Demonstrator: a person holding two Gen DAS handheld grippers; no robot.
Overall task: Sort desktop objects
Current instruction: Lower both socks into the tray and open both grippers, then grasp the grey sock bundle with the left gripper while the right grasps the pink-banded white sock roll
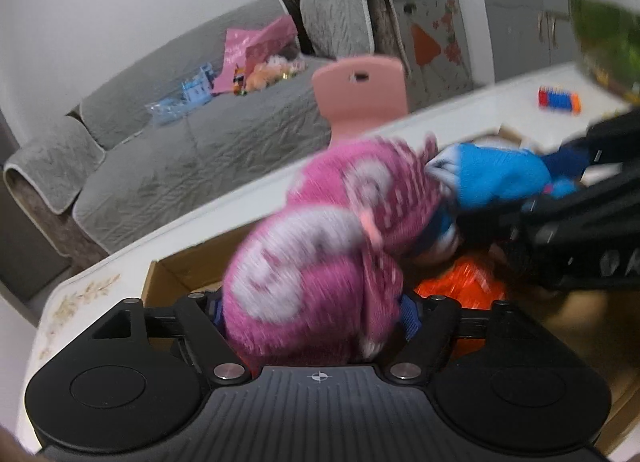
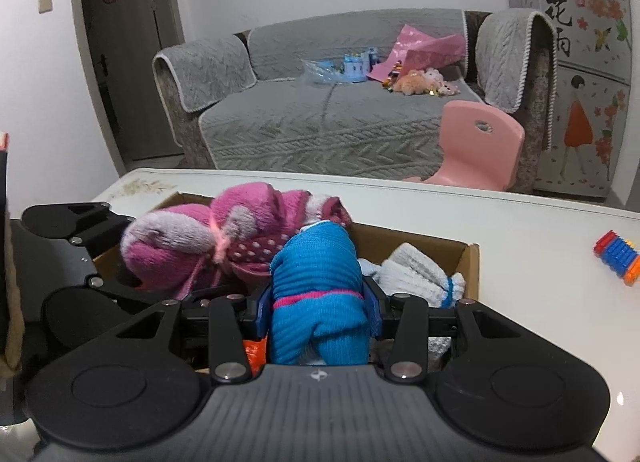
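My left gripper is shut on a pink fuzzy sock bundle and holds it over the open cardboard box. The view is motion-blurred. My right gripper is shut on a blue sock bundle with a pink stripe, also over the box. The two bundles touch; the pink bundle lies just left of the blue one. The blue bundle and the right gripper's black body show at the right of the left wrist view. A white sock bundle lies in the box.
Something orange lies in the box. A red, blue and orange block toy lies on the white table to the right. A pink chair and a grey sofa stand beyond the table. A glass bowl is at the upper right.
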